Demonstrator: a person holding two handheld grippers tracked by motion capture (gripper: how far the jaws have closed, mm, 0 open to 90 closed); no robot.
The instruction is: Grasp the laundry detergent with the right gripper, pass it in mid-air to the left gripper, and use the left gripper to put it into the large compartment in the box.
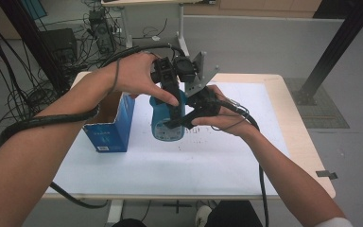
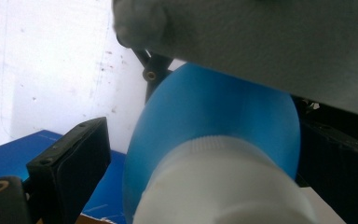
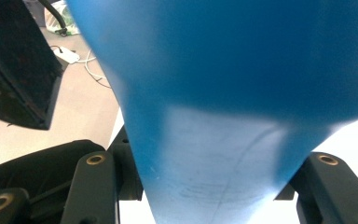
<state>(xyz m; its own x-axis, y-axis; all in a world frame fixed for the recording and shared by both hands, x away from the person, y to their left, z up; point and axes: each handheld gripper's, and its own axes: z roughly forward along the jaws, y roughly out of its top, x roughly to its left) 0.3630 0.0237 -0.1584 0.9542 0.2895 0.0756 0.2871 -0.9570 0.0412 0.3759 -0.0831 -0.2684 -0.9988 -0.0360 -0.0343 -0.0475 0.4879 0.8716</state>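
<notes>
The blue bottle (image 1: 168, 118) (white-capped) stands pinched between both tools, left tool (image 1: 172, 101) above, right tool (image 1: 189, 116) lower.

The blue bottle (image 1: 168, 120) is half hidden behind both hands; its label print is too small to read. Its white cap (image 2: 223, 186) (very close) is blurred and cut off by the bottom edge.
</notes>
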